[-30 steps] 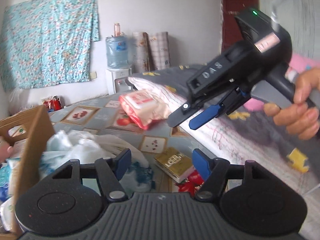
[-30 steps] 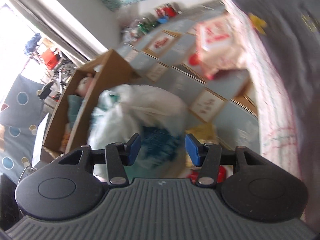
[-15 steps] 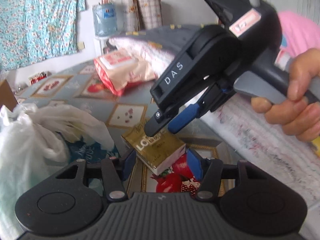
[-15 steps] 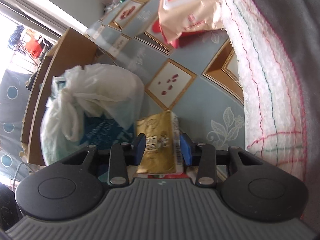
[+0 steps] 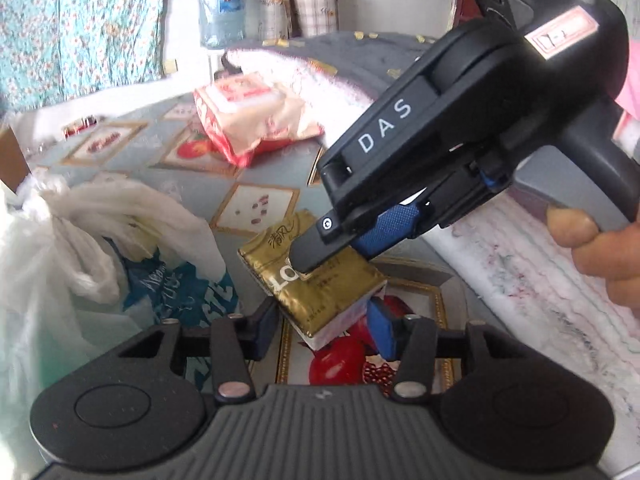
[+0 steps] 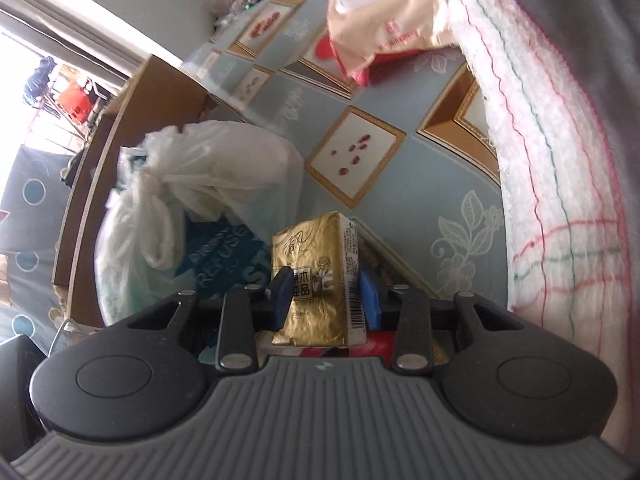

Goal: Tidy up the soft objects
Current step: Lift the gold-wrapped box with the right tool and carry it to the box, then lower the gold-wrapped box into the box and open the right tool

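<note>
Right wrist: right tongs (image 6: 325,295) clamp the gold tissue pack (image 6: 316,280).

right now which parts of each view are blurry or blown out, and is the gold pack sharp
Left wrist view: gold tissue pack sharp, white plastic bag overexposed, wipes pack motion-smeared. Right wrist view: the pack is crisp between the right gripper fingers, window at upper left blown out, towel blurred at the fisheye edge.
</note>
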### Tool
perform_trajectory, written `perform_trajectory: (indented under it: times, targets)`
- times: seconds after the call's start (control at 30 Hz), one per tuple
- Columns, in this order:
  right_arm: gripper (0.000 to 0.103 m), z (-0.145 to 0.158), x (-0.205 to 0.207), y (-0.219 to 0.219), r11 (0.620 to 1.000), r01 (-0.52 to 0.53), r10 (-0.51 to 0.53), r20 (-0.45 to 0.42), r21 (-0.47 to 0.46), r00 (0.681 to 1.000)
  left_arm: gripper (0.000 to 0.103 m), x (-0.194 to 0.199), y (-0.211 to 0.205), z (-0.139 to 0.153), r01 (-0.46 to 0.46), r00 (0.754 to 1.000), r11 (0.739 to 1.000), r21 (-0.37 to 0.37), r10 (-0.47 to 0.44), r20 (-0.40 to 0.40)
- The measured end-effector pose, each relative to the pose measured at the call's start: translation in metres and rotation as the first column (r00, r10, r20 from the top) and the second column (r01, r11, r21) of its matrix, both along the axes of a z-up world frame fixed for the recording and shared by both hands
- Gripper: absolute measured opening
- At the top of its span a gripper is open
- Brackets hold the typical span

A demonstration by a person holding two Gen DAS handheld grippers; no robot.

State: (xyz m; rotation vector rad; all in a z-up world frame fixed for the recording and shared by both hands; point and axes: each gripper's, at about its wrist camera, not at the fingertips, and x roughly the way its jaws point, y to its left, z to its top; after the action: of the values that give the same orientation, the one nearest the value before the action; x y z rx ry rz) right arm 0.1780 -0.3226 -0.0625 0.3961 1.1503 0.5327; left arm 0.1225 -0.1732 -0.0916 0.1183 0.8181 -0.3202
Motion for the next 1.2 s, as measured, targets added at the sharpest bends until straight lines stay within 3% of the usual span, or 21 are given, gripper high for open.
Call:
perform_trajectory:
  times: [0.33, 0.63, 0.93, 1.2]
  targets:
    - [0.035, 0.082, -0.057, 0.015, 0.999, -0.026, 0.021, 0.175, 0.026, 0.984, 0.050, -0.065, 0.016, 0.065, -0.035, 0.984, 0.998, -0.055, 0.044, 0.175]
    - [0.035, 0.148, -0.088, 0.086, 0.979, -0.197, 0.170, 0.326, 0.052, 0.930, 0.050, -0.125, 0.061, 0.122, -0.173, 0.923, 0.980, -0.097, 0.196, 0.331]
    - [0.036, 0.170, -0.083, 0.206, 0.913, -0.407, 0.378, 0.332, 0.018, 0.864, 0.050, -0.158, 0.131, 0.142, -0.385, 0.836, 0.909, -0.160, 0.417, 0.356]
    - [0.036, 0.157, -0.058, 0.308, 0.862, -0.507, 0.490, 0.257, -0.004, 0.833, 0.050, -0.160, 0.205, 0.142, -0.510, 0.790, 0.840, -0.186, 0.543, 0.284]
